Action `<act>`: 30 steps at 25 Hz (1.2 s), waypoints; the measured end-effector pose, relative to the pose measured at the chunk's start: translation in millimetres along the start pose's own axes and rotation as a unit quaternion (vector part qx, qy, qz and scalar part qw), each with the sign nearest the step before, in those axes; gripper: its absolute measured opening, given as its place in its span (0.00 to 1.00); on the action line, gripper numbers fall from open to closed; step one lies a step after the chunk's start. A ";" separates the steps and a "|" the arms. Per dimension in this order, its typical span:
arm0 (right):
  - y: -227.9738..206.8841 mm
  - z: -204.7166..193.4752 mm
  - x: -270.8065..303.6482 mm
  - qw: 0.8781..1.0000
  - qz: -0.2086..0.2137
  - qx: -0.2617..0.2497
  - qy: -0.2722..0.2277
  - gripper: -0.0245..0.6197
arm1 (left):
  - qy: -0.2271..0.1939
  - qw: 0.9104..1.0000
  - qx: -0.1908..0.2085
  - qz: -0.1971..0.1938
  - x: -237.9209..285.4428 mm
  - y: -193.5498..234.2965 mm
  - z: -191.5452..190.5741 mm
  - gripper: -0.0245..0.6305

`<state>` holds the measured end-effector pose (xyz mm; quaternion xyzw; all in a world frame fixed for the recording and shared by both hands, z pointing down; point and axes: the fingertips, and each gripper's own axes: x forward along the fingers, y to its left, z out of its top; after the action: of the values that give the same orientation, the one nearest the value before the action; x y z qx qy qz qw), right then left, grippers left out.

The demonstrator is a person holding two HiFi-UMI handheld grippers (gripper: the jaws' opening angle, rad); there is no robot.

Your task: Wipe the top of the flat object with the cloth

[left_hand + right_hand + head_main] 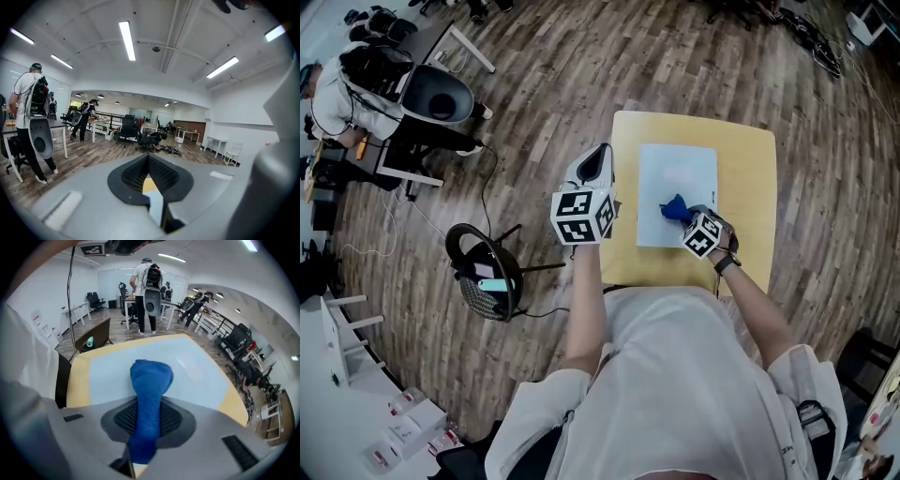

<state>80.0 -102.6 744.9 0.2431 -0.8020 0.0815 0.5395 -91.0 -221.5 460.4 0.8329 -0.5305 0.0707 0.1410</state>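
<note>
Jaws of right gripper (150, 417) pinch blue cloth (151, 376), its wad on pale flat object (677, 171) (atop yellow table (752, 187)). Left gripper (149, 174) jaws pressed together, empty. Wood-plank floor (553, 84), open office.

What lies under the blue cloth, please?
Under the cloth lies the pale sheet, which rests on the yellow table. The cloth covers the patch of sheet directly beneath it, so whether they touch cannot be seen.

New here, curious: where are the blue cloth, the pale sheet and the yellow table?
blue cloth (151, 377), right gripper view, bunched front end.
pale sheet (676, 172), head view, bare middle.
yellow table (750, 186), head view, bare right strip.
</note>
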 end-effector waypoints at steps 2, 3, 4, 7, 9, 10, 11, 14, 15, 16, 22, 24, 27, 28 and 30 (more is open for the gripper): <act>-14.0 -28.5 -9.9 0.999 -0.014 0.027 0.015 0.15 | 0.002 1.000 0.003 -0.011 6.0 -9.3 -1.6 0.05; -20.5 -41.1 -14.8 0.999 -0.021 0.040 0.021 0.15 | 0.004 1.000 0.004 -0.016 8.8 -14.0 -2.2 0.05; -26.3 -51.9 -19.3 0.998 -0.027 0.051 0.025 0.15 | 0.005 1.000 0.006 -0.021 11.3 -18.4 -2.5 0.05; -37.3 -71.9 -28.9 0.996 -0.040 0.075 0.030 0.15 | 0.008 0.999 0.009 -0.033 16.8 -28.9 -1.7 0.05; -39.0 -76.9 -31.2 0.995 -0.045 0.079 0.031 0.15 | 0.008 0.999 0.010 -0.039 18.7 -34.0 -0.5 0.05; -38.7 -77.9 -31.1 0.995 -0.046 0.078 0.033 0.15 | 0.008 0.999 0.011 -0.041 18.8 -35.7 -0.3 0.05; -38.1 -78.4 -30.5 0.995 -0.047 0.077 0.037 0.15 | 0.008 0.999 0.012 -0.042 18.2 -36.8 -0.4 0.05; -37.4 -72.6 -29.0 0.995 -0.042 0.081 0.050 0.15 | 0.007 0.999 0.013 -0.038 15.8 -35.0 -1.3 0.05; -38.2 -63.3 -29.7 0.995 -0.039 0.083 0.044 0.15 | 0.007 0.999 0.013 -0.035 15.3 -32.7 -1.3 0.05; -38.4 -50.0 -30.9 0.995 -0.035 0.084 0.033 0.15 | 0.008 0.999 0.012 -0.031 15.0 -30.1 -1.2 0.05; 19.6 53.2 -16.6 0.998 0.049 0.007 -0.028 0.15 | 0.004 1.000 0.005 -0.007 5.9 -9.3 3.5 0.05; 46.3 80.6 -5.3 0.996 0.074 -0.028 -0.038 0.15 | 0.002 1.000 0.005 -0.001 2.2 -4.3 5.2 0.05; 72.8 107.0 14.0 0.993 0.090 -0.067 -0.043 0.15 | 0.001 1.000 0.006 0.007 -2.5 2.0 5.4 0.05; 77.4 109.2 20.6 0.992 0.093 -0.076 -0.039 0.15 | 0.001 1.000 0.006 0.010 -3.6 3.8 5.3 0.05; 79.5 106.8 29.5 0.992 0.093 -0.085 -0.033 0.15 | 0.002 1.000 0.006 0.012 -5.4 6.0 5.3 0.05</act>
<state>-55.0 -84.5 738.8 0.1235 -0.8425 0.0551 0.5214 -99.0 -220.9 454.9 0.8270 -0.5400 0.0772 0.1358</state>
